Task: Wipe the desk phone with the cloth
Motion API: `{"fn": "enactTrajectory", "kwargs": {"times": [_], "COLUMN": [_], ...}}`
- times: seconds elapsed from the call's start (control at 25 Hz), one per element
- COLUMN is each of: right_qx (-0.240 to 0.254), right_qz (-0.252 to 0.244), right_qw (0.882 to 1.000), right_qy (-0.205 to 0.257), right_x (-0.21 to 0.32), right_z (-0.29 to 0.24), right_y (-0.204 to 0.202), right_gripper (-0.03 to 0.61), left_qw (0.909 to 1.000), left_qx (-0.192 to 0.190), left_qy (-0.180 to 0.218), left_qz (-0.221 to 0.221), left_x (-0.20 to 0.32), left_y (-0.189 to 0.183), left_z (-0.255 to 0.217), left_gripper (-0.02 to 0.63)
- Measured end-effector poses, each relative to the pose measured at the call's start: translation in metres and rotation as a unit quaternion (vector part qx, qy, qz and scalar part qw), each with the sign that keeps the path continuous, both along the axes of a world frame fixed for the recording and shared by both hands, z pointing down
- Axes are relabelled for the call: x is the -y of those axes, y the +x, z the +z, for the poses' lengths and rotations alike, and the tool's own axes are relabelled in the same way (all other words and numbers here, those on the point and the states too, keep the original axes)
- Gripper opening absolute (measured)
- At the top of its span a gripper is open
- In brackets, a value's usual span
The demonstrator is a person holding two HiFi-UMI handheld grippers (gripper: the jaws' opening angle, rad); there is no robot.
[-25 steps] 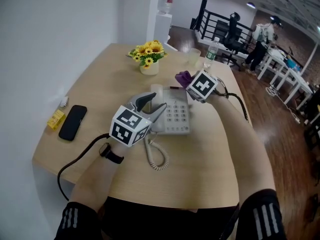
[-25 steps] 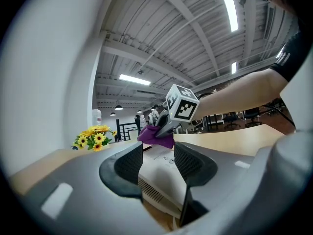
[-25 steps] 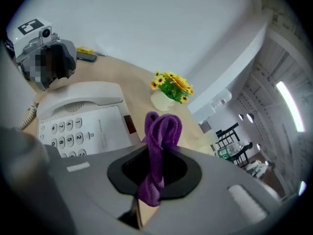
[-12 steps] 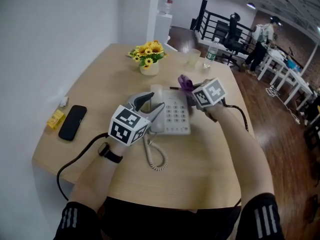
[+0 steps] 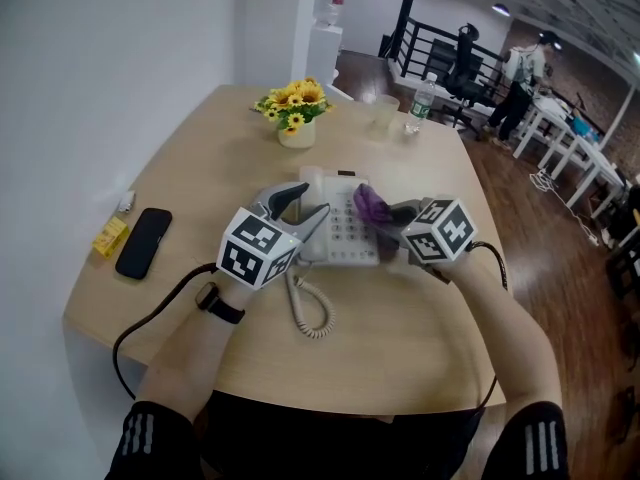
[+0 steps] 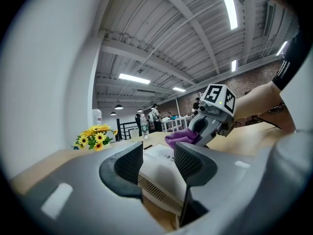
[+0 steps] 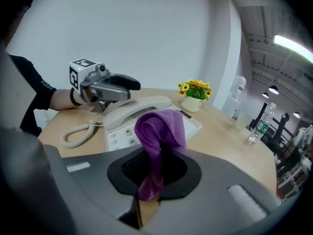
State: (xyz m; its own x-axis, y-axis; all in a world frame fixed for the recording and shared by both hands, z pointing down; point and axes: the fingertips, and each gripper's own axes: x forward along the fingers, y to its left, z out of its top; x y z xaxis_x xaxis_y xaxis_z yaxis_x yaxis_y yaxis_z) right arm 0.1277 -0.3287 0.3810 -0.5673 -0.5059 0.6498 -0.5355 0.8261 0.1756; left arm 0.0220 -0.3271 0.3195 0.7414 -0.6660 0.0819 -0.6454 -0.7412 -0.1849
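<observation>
From the head view, the right gripper [image 5: 392,213] has swept from the far upper right corner of the desk phone [image 5: 345,240] down toward frame centre, so the purple cloth [image 5: 368,202] now lies over the keypad instead of beyond it. The left gripper [image 5: 303,206] has not shifted: it sits at the phone's left side, over the handset end, with the coiled cord [image 5: 312,313] trailing toward the lower part of the bench [image 5: 400,338]. That reads as one wiping pass across the keys in progress, with the phone steadied from the left.

In the left gripper view, the jaws stand spread, and the phone's white body [image 6: 159,173] shows in the gap just beyond them; whether the pads touch it is not clear. The cloth [image 6: 180,138] is at centre right, against the phone's top.

In the right gripper view, the jaws are pinched on the cloth [image 7: 159,129], which folds up and forward over the keypad [image 7: 122,136]. The handset [image 7: 137,109] is untouched by the cloth, so it likely remains to be wiped.
</observation>
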Motion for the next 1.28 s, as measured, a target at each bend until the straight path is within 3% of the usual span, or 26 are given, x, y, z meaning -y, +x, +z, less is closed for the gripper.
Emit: {"fn": "enactTrajectory", "kwargs": {"times": [0.24, 0.36, 0.48, 0.64, 0.8, 0.88, 1.0, 1.28], "right_qx": [-0.032, -0.041, -0.032, -0.043, -0.093, -0.127, -0.142, -0.127], "right_qz": [-0.073, -0.085, -0.056, -0.009, 0.017, 0.020, 0.019, -0.049], "right_qw": [0.996, 0.995, 0.997, 0.992, 0.983, 0.981, 0.986, 0.990], "right_qy": [-0.034, -0.024, 0.033, 0.120, 0.159, 0.146, 0.088, 0.029], "right_x": [-0.077, -0.095, -0.075, -0.014, 0.052, 0.076, 0.089, 0.025], "right_z": [0.021, 0.021, -0.012, -0.070, -0.084, -0.067, -0.031, 0.005], "right_y": [-0.005, -0.004, 0.003, 0.002, -0.018, -0.028, -0.041, -0.055], "right_gripper": [0.035, 0.035, 0.035, 0.035, 0.035, 0.035, 0.035, 0.035], "left_qw": [1.0000, 1.0000, 1.0000, 1.0000, 1.0000, 1.0000, 1.0000, 1.0000], "left_qx": [0.000, 0.001, 0.002, 0.001, 0.001, 0.002, 0.000, -0.003], "left_qy": [0.003, 0.005, 0.005, 0.006, 0.003, 0.001, 0.002, 0.003], "left_qz": [0.002, 0.002, 0.002, 0.001, 0.000, 0.000, 0.000, -0.005], "left_x": [0.000, 0.000, -0.001, 0.000, 0.001, 0.001, 0.000, 0.003], "left_y": [0.001, 0.002, 0.002, 0.001, 0.001, 0.002, 0.001, -0.002], "left_z": [-0.001, -0.001, 0.000, -0.001, 0.001, 0.003, 0.002, 0.000], "left_gripper": [0.195, 0.193, 0.193, 0.194, 0.193, 0.193, 0.194, 0.193]}}
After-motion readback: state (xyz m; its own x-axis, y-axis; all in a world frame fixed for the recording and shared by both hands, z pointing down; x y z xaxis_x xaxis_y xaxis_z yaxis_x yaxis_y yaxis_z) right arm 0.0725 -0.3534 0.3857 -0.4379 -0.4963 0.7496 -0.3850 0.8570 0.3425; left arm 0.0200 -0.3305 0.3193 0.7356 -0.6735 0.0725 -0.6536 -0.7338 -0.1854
